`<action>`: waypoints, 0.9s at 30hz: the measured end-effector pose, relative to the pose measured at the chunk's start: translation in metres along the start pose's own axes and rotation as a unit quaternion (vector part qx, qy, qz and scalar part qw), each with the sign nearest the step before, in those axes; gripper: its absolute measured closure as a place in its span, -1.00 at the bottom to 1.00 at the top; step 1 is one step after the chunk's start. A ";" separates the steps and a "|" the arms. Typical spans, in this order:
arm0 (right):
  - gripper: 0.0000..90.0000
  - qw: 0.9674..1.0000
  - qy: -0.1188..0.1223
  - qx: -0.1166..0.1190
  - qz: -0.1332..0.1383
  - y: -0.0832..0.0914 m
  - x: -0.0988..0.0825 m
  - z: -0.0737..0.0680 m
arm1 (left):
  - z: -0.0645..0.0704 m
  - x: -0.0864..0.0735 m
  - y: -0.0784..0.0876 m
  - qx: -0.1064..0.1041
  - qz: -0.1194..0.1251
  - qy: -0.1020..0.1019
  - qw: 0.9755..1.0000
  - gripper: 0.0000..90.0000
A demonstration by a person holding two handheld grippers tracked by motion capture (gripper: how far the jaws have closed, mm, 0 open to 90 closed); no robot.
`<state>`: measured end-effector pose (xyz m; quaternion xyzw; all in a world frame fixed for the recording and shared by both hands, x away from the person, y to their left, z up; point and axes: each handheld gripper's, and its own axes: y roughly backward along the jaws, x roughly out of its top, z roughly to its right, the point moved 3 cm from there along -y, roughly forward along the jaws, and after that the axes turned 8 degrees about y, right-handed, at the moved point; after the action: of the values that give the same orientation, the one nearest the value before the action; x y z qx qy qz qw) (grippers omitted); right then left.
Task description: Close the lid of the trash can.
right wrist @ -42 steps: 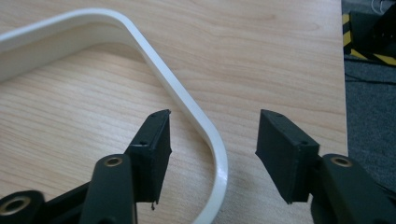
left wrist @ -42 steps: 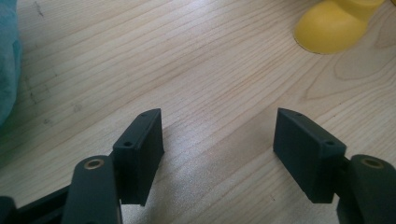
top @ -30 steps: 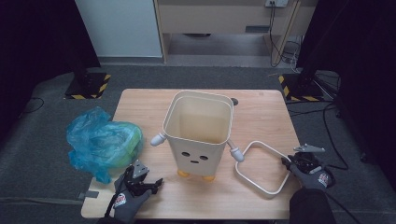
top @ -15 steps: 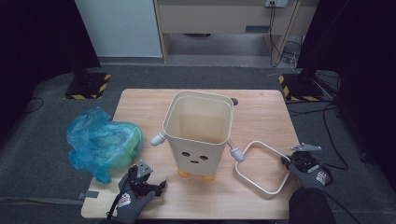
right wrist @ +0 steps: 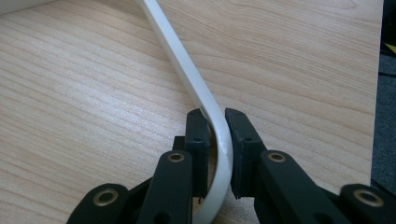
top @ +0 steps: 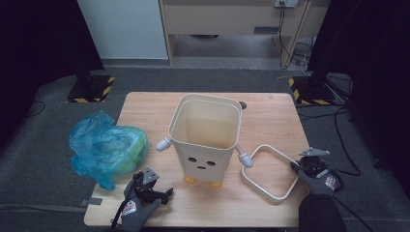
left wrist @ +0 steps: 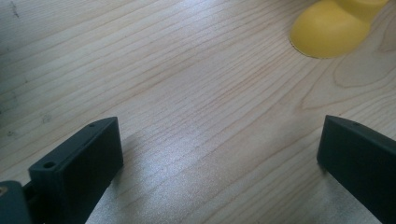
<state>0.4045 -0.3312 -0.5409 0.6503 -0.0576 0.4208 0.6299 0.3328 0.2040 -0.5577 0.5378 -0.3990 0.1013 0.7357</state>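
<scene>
Right gripper (top: 296, 167), at four o'clock on the table (top: 270, 111), pinching the white ring frame (top: 269, 171) at its right corner; jaws just closing, the pads (right wrist: 198, 135) on either side of the thin rim and seemingly pressing it. Frame lying flat at five o'clock, just beside the cream bin (top: 205, 140) standing open and unlined at centre. Left gripper (top: 162, 192), at seven o'clock, spread wide over bare wood, jaws just opening, nothing between them, the bin's yellow foot (left wrist: 329, 30) ahead. Blue bag (top: 104, 147) bunched at nine o'clock, untouched. Likely early: frame gripped, not yet lifted; bag lining and frame fitting seemingly left.
</scene>
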 end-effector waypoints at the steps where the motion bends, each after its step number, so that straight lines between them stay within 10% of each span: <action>1: 0.80 1.000 0.001 0.000 -0.001 0.000 0.000 0.000 | 0.000 0.000 0.000 0.000 0.000 0.000 1.000 -1.00; 27: 0.77 0.994 -0.084 0.005 0.067 0.017 0.011 0.004 | 0.000 0.002 -0.001 -0.005 -0.002 -0.005 1.000 -1.00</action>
<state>0.4036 -0.3331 -0.5205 0.6809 -0.1519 0.4062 0.5902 0.3347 0.2030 -0.5575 0.5357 -0.4017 0.0951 0.7366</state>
